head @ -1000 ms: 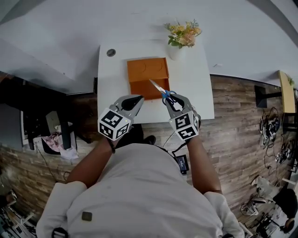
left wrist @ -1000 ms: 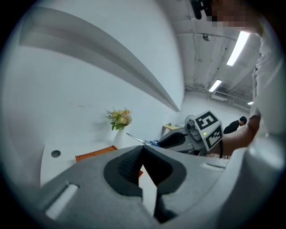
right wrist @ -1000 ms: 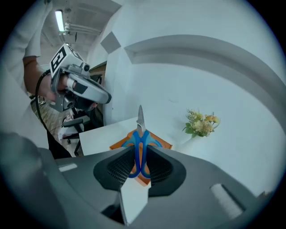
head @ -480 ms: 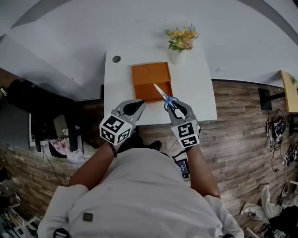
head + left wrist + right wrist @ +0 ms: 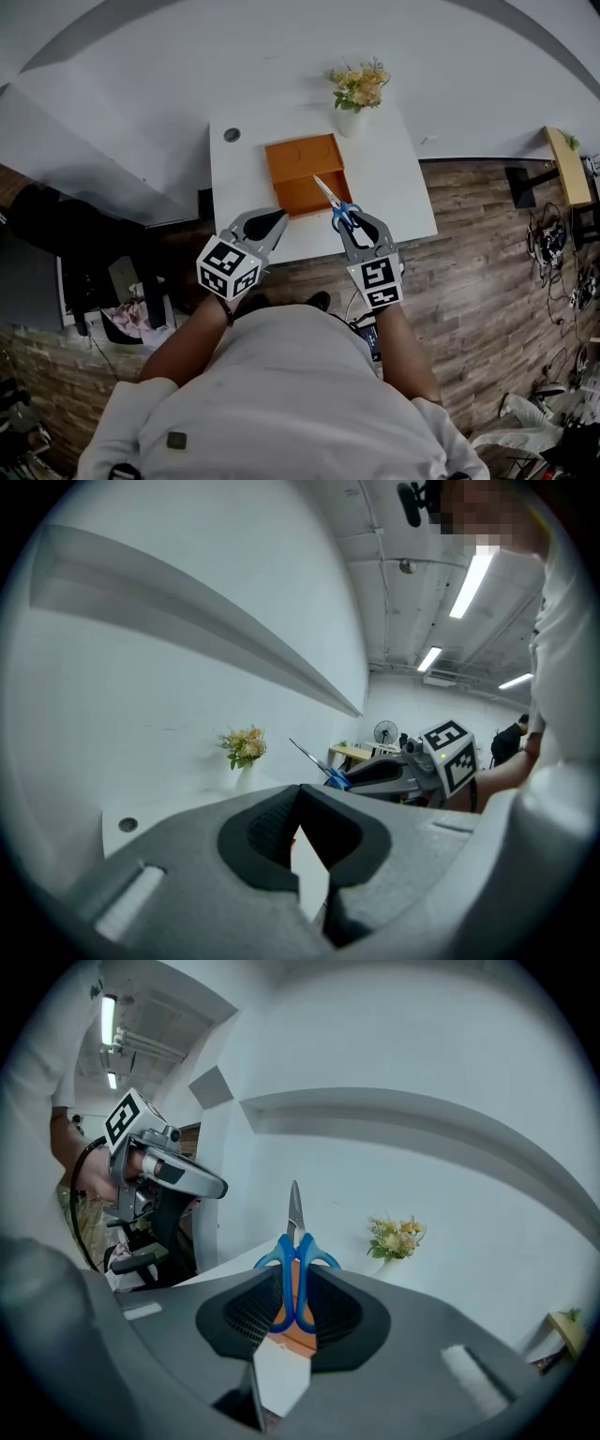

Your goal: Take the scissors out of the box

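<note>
Blue-handled scissors (image 5: 335,205) are clamped by their handles in my right gripper (image 5: 349,218), blades pointing up and left over the front edge of the orange box (image 5: 302,169). In the right gripper view the scissors (image 5: 294,1258) stand upright between the pads of the right gripper (image 5: 294,1284), with the box's orange (image 5: 298,1339) showing below them. My left gripper (image 5: 278,217) hovers at the table's near edge, left of the scissors, with its jaws closed on nothing. The left gripper view shows this gripper's (image 5: 298,793) tips meeting, and the scissors (image 5: 322,769) in the right gripper (image 5: 375,772) beyond.
The white table (image 5: 394,178) carries a vase of flowers (image 5: 354,92) behind the box and a round cable hole (image 5: 232,135) at its far left. A white wall runs behind the table. Dark furniture (image 5: 103,272) stands on the wooden floor at left; cables and a shelf (image 5: 561,161) at right.
Both grippers have risen and drawn back from the box toward the person. The scissors came along in the right gripper, still held by the handles.
</note>
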`<state>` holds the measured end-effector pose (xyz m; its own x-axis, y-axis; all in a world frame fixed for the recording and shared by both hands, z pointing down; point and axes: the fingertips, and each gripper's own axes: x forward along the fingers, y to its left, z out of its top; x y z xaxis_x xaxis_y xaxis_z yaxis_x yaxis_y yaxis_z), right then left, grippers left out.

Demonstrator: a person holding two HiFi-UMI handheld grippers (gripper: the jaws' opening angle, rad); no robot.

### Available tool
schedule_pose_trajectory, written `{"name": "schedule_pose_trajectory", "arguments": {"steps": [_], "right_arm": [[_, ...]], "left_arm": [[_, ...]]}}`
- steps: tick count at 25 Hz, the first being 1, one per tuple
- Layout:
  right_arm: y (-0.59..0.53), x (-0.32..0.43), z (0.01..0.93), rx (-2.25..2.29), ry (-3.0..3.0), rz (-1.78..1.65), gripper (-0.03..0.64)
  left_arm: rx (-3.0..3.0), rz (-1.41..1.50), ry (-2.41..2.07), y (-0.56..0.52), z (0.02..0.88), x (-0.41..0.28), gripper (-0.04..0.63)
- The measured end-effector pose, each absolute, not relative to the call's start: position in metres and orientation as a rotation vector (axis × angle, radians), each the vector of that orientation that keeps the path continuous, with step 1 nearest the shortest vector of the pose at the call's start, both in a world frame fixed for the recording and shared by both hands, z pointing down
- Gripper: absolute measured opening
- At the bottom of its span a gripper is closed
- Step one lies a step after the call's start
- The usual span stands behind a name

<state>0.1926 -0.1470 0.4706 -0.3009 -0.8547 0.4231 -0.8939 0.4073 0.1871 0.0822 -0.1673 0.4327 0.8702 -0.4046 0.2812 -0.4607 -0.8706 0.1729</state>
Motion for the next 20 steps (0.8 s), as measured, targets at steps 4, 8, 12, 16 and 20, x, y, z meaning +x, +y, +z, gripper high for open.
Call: {"name": "schedule_pose_trajectory", "arguments": {"steps": [4,8,12,16,20], "right_arm": [[-0.142,0.165,0.459,1.574,-2.192,0.125,0.098],[-0.134,0.139,0.454,1.648,-2.167,0.155,0.098],[-0.123,0.112,0.447,1.713,-2.144,0.166,0.098],[-0.114,0.092,0.447,1.761,-2.117,0.192,0.098],[-0.104,0.080,0.449,1.792,-2.108,0.228,0.098]], "left_arm": [[2.827,0.336,-0.607,-0.166,0.425,0.052,0.005],[2.847,0.326,-0.545,-0.163,0.422,0.024,0.005],[2.856,0.312,-0.486,-0.158,0.422,-0.001,0.005],[2.852,0.300,-0.431,-0.155,0.428,-0.022,0.005],[2.851,0.286,-0.404,-0.149,0.432,-0.034,0.005]]}}
